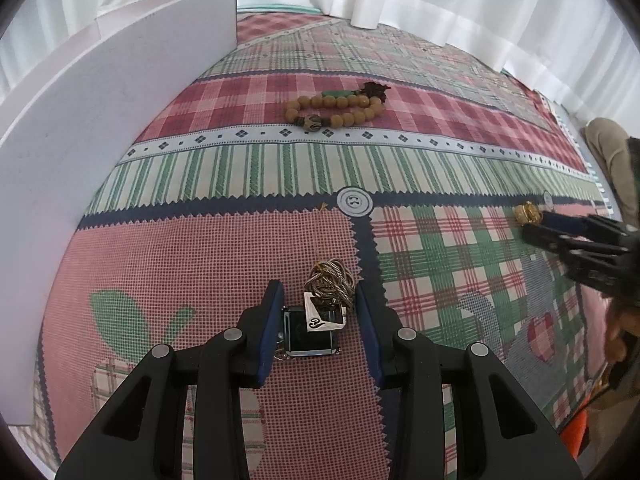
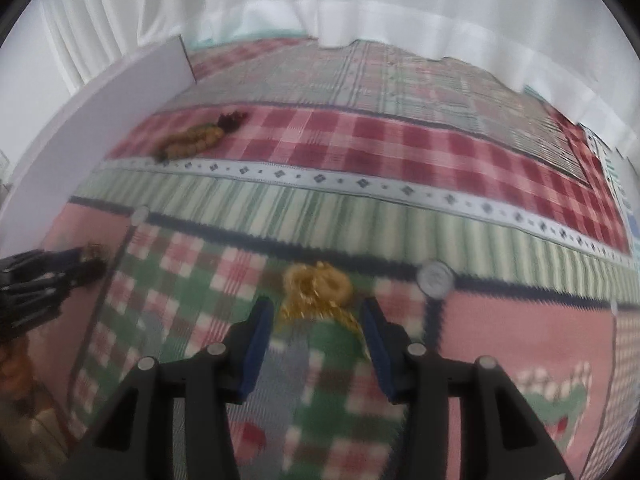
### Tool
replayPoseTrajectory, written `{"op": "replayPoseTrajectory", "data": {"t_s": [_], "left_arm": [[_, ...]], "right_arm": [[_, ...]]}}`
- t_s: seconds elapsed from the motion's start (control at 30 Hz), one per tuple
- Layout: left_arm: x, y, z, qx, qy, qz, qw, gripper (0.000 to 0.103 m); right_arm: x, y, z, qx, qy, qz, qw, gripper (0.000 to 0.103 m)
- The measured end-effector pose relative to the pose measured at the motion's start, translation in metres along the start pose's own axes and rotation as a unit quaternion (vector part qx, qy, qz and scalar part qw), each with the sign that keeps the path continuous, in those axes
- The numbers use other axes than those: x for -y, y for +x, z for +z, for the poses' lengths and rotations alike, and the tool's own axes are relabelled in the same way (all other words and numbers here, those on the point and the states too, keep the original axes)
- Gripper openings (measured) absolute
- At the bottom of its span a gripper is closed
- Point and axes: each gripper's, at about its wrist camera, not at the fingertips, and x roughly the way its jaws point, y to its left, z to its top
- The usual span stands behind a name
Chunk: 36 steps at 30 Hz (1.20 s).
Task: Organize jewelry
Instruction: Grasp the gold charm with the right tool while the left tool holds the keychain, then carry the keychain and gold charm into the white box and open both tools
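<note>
My left gripper (image 1: 319,294) is open, its blue-padded fingers on either side of a coiled bronze chain (image 1: 331,283) with a white tag and a dark square pendant (image 1: 310,335) on the patchwork cloth. My right gripper (image 2: 317,309) is open around a gold chain (image 2: 318,286) lying on the cloth; this view is blurred. In the left wrist view the right gripper (image 1: 530,226) enters from the right beside the gold chain (image 1: 528,213). A wooden bead bracelet (image 1: 334,110) with a dark tassel lies farther back; it also shows in the right wrist view (image 2: 194,141).
A white foam board (image 1: 112,112) stands along the left side of the cloth. White curtains (image 1: 440,0) hang behind the table. The left gripper (image 2: 86,266) shows at the left edge of the right wrist view.
</note>
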Motion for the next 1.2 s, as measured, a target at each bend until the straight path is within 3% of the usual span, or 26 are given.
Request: {"op": "replayPoseTrajectory", "data": {"t_s": [0.07, 0.17, 0.2, 0.43, 0.7, 1.0, 1.2], "left_arm": [[0.0, -0.001, 0.0, -0.002, 0.001, 0.002, 1.0, 0.037], [-0.001, -0.009, 0.001, -0.002, 0.008, 0.003, 1.0, 0.037], [-0.002, -0.014, 0.002, -0.001, 0.008, -0.001, 1.0, 0.037], [-0.012, -0.068, 0.021, 0.025, 0.001, -0.023, 0.9994, 0.037], [-0.037, -0.131, 0.041, 0.042, -0.028, -0.054, 0.9972, 0.037], [-0.092, -0.202, 0.062, 0.06, -0.072, -0.061, 0.9937, 0.037], [-0.15, -0.236, 0.086, 0.085, -0.105, -0.018, 0.9907, 0.037]], "right_arm": [[-0.005, 0.01, 0.003, 0.005, -0.004, -0.009, 1.0, 0.047], [-0.002, 0.01, 0.006, 0.003, 0.01, -0.003, 1.0, 0.024], [0.0, 0.006, 0.007, 0.005, 0.02, 0.012, 1.0, 0.007], [0.01, -0.049, 0.021, 0.034, 0.049, 0.067, 0.996, 0.008], [-0.012, -0.111, 0.049, 0.061, 0.026, 0.123, 0.99, 0.008], [-0.071, -0.156, 0.103, 0.085, -0.023, 0.179, 0.98, 0.008], [-0.14, -0.172, 0.154, 0.109, -0.073, 0.199, 0.971, 0.008]]}}
